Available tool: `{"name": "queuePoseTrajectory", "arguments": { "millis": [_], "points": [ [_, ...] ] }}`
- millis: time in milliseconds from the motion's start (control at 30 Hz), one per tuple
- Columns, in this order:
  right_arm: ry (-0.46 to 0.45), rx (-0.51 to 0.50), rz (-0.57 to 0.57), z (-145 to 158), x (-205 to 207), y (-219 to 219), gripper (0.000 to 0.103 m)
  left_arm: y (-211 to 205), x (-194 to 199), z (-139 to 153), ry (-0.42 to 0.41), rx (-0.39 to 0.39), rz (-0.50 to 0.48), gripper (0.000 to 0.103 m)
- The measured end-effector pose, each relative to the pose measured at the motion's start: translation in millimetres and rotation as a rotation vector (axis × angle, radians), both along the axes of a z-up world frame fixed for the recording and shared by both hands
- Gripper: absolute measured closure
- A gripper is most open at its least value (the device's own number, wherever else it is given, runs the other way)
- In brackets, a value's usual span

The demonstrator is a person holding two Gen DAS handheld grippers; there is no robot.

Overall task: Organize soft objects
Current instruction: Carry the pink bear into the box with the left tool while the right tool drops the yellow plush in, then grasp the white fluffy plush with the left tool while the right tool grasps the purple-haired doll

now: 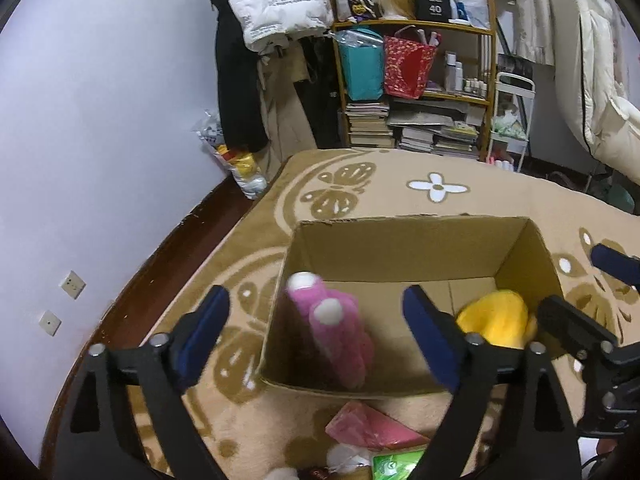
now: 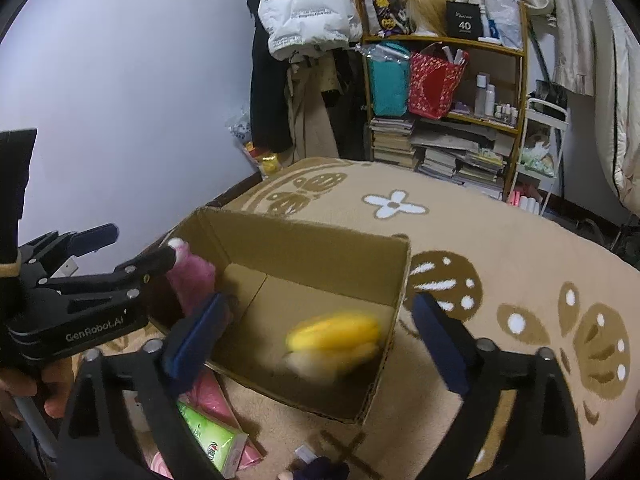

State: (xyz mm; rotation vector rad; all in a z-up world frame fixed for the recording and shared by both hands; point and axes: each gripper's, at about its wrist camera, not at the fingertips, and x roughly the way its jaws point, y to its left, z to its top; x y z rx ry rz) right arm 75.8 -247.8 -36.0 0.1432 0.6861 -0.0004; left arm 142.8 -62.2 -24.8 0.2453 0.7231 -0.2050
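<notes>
Open-topped box on the rug, walls upright all round. Pink toy up against the left wall, yellow toy in the right corner; bare floor between. Packets strewn just before the near wall. Clear rug beyond the box, up to the shelf.

The left gripper fills the lower part of its own view, jaws spread wide with nothing pressed between the blue pads. The right gripper stands equally wide (a hand shows lower left).
</notes>
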Motion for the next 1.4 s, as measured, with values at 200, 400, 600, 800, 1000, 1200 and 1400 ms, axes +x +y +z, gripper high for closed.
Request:
{"name": "queuePoseTrajectory", "arguments": {
  "millis": [200, 400, 600, 800, 1000, 1200, 1400],
  "points": [
    [0.008, 0.027, -0.023, 6.7, -6.0, -3.7, 0.0, 10.2, -8.5, 11.2, -0.037, 0.004, 0.03, 0.001],
    [0.023, 0.046, -0.021, 11.5, -19.0, -4.2, 0.0, 18.8, -16.3, 18.2, -0.002, 0.001, 0.016, 0.001],
    [0.027, 0.05, -0.024, 16.3, -35.0, 1.7, 0.0, 34.9, -30.5, 18.2, 0.042, -0.017, 0.031, 0.001],
    [0.037, 0.043, -0.026, 15.1, -49.6, 10.8, 0.0, 47.2, -48.4, 11.7, 0.085, -0.024, 0.038, 0.001],
    [0.076, 0.028, -0.03, 1.9, -64.3, 21.2, 0.0, 58.6, -63.7, 3.7, 0.14, -0.066, 0.014, 0.001],
    [0.132, 0.05, -0.027, -14.3, -76.6, 26.8, 0.0, 61.2, -82.6, -15.9, 0.184, -0.01, 0.034, 0.001],
    [0.227, 0.072, -0.009, -41.4, -76.3, 30.6, 0.006, 59.4, -87.9, -39.1, 0.238, 0.028, 0.048, 0.001]
  ]
}}
